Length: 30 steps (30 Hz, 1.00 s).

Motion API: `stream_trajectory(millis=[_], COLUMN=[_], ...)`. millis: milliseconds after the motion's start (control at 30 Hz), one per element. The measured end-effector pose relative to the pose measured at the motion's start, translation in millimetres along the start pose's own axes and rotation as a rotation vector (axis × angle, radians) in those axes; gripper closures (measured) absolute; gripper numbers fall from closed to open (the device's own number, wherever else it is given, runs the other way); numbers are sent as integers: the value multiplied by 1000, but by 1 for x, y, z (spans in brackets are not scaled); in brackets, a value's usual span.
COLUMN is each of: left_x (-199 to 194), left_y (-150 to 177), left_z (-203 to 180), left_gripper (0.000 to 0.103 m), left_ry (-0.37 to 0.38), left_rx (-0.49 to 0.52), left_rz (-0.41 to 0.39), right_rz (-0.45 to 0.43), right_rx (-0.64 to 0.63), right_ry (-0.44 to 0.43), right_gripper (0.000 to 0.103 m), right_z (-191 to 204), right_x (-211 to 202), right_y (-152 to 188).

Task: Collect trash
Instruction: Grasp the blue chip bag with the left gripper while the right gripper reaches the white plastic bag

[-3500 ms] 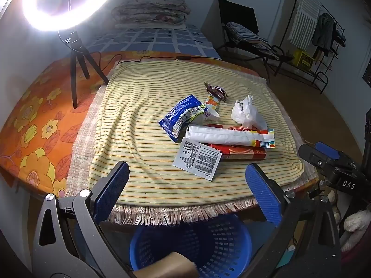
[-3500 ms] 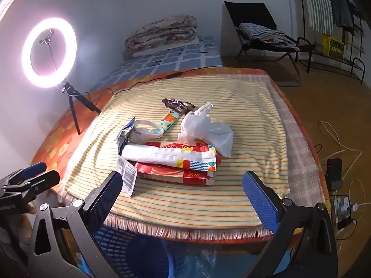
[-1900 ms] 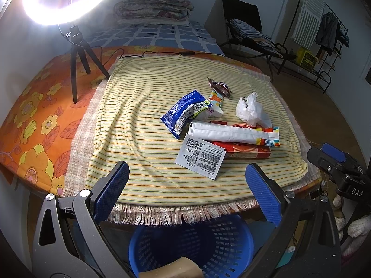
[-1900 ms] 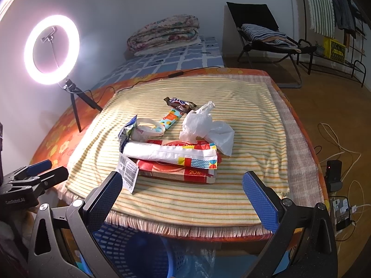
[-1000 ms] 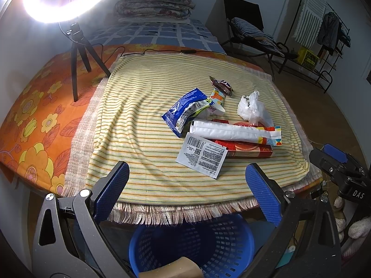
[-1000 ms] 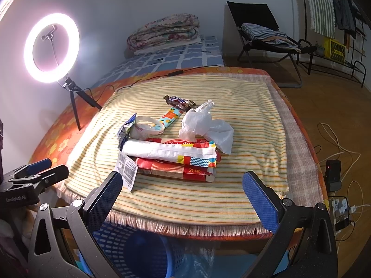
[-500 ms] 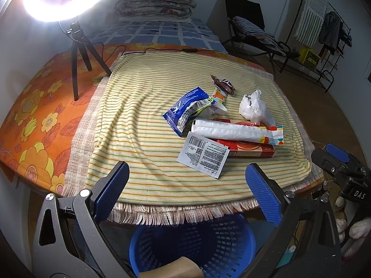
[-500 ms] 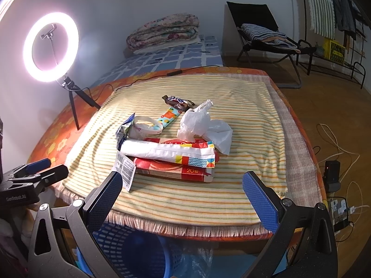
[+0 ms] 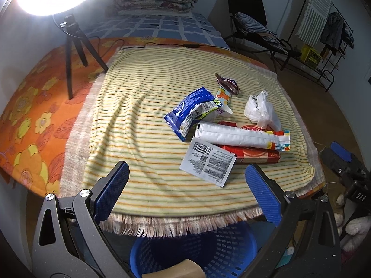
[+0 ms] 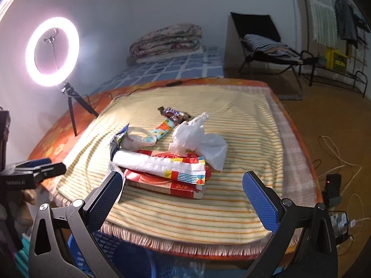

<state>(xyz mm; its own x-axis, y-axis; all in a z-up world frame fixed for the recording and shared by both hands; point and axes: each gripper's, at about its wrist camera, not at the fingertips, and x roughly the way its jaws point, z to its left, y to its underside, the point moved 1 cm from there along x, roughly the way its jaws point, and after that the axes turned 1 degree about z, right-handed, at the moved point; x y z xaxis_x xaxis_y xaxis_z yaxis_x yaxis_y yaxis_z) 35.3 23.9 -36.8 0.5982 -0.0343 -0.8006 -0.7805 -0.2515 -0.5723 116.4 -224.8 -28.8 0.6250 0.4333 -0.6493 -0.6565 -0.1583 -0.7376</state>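
Blue plastic laundry-style basket (image 9: 222, 252) sits closest to us, on the floor under the fringed edge of the striped cloth (image 9: 143, 125). Above it we've got the left gripper (image 9: 189, 190) and right gripper (image 10: 183, 193), both with jaws spread wide and holding nothing. Further out on the cloth the trash is bunched together: white barcode sachet (image 9: 207, 162), red box (image 10: 162, 183) with a white pouch (image 9: 241, 136) on top, blue wrapper (image 9: 189, 111), crumpled plastic bag (image 10: 197, 136), brown candy wrapper (image 9: 228, 84). Ring light (image 10: 52, 51) stands at the back left.
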Motion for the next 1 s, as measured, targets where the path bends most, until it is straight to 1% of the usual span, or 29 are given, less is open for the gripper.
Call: stream_trajectory(millis=[100,233,433,600,667,733,800,933,1000], left_x=[11,26,50,76,85,94,103,124,134], left_y=[-10,-24,-46,-58,-63,-67,-70,-77,-80], left_z=[1,4,7,10,9,7,7,11,13], left_gripper=[1,1,1,4,4,5,8,10,15], left_ry=[26,61,80,86,88,70,59,60,66], left_rx=[9,4,37,53,70,101,119,119,113], left_rz=[25,55,85,131,142,146,156,187,201], right_rz=[56,117,154,163,172,182,187,211,227], right_rx=[-12,-1,106,75,72,68,60,66,84], right_ry=[-18,-10,-49,-24,-30,-31,-21,-6,-9], right_gripper=[0,1,0,1,1,1,1,1,1], right_z=[-3,-13,-35,-34,-33,-33,-34,-40,-44], right_x=[17,39,58,78,86,95,104,121,129], right_y=[-3,-12,-27,-42,-48,-53,-58,-60,-60])
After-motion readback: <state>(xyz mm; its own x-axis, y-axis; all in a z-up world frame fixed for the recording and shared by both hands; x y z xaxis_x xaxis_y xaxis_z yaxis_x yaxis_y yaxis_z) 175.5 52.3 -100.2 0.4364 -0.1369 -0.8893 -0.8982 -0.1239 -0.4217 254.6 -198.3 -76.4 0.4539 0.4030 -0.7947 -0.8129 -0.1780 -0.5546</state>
